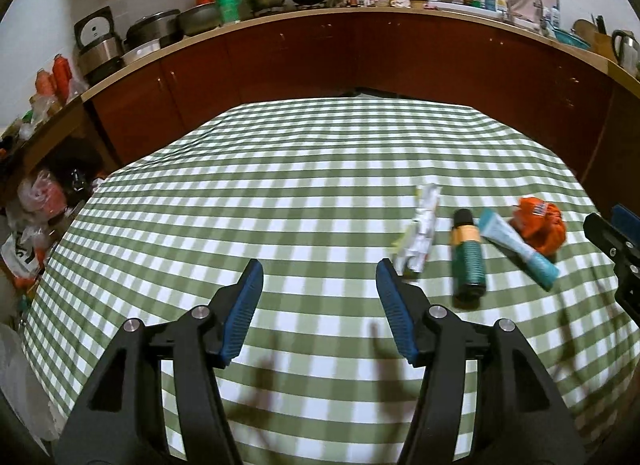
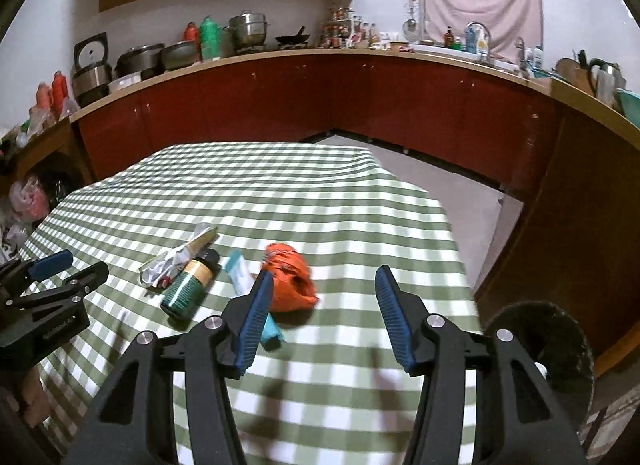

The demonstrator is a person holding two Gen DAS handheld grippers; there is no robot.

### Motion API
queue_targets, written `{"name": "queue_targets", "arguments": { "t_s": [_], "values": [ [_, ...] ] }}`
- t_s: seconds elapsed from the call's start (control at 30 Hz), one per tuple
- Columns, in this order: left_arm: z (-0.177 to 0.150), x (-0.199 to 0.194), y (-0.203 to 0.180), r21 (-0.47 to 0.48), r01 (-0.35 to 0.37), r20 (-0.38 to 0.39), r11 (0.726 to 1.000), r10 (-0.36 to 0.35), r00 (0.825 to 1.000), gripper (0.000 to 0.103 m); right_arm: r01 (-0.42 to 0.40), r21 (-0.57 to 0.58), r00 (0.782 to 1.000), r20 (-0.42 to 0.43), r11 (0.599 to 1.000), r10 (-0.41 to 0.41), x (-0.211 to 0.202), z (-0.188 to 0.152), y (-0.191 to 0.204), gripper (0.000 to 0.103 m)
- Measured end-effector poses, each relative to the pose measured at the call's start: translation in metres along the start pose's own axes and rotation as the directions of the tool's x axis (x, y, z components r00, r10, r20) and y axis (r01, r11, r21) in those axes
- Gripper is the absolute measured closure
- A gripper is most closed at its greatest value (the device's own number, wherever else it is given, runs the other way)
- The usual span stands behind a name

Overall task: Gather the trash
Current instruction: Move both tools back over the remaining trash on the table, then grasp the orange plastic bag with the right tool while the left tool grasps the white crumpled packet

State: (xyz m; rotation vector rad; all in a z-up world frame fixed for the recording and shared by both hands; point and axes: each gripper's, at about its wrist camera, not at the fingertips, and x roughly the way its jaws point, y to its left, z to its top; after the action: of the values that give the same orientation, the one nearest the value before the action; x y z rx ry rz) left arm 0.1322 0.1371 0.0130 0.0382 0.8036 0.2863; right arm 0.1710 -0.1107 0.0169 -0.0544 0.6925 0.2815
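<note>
Several pieces of trash lie on the green checked tablecloth (image 1: 304, 193). They are a crumpled white wrapper (image 1: 420, 231) (image 2: 176, 261), a dark green bottle (image 1: 468, 261) (image 2: 192, 283) on its side, a teal tube (image 1: 520, 249) (image 2: 240, 275) and a crumpled orange bag (image 1: 540, 227) (image 2: 290, 281). My left gripper (image 1: 320, 277) is open over bare cloth, left of the wrapper. My right gripper (image 2: 324, 285) is open too, with its left finger (image 2: 256, 317) in front of the tube and beside the orange bag. Nothing sits between either pair of pads.
A red cabinet run (image 2: 360, 97) with a cluttered counter of pots and bottles wraps around behind the table. Plastic bags (image 1: 40, 201) pile up on the floor at the left. A dark round container (image 2: 540, 345) stands off the table's right edge.
</note>
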Motion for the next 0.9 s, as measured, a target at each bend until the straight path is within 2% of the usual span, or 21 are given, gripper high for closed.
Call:
{"name": "queue_targets", "arguments": {
  "t_s": [0.3, 0.53, 0.63, 0.67, 0.9],
  "values": [
    [0.001, 0.016, 0.023, -0.034, -0.011, -0.023, 0.999, 0.01, 1.0, 0.038, 0.005, -0.024, 0.998, -0.068, 1.0, -0.007, 0.029, 0.01, 0.016, 0.05],
    [0.002, 0.028, 0.026, -0.037, 0.02, -0.039, 0.999, -0.021, 0.999, 0.036, 0.014, -0.027, 0.992, -0.121, 1.0, -0.017, 0.046, 0.014, 0.022, 0.05],
    [0.003, 0.031, 0.022, -0.032, 0.028, -0.037, 0.999, -0.029, 0.999, 0.036, 0.006, -0.031, 0.991, -0.133, 0.999, -0.01, 0.047, 0.013, 0.023, 0.058],
    [0.004, 0.032, 0.02, -0.031, 0.033, -0.039, 0.999, -0.034, 0.999, 0.036, 0.002, -0.034, 0.99, -0.14, 0.999, -0.007, 0.048, 0.013, 0.023, 0.064],
    [0.008, 0.033, 0.002, -0.017, 0.062, -0.032, 0.998, -0.062, 0.998, 0.036, 0.009, -0.031, 0.993, -0.121, 0.999, -0.013, 0.041, 0.009, 0.023, 0.065]
  ]
}}
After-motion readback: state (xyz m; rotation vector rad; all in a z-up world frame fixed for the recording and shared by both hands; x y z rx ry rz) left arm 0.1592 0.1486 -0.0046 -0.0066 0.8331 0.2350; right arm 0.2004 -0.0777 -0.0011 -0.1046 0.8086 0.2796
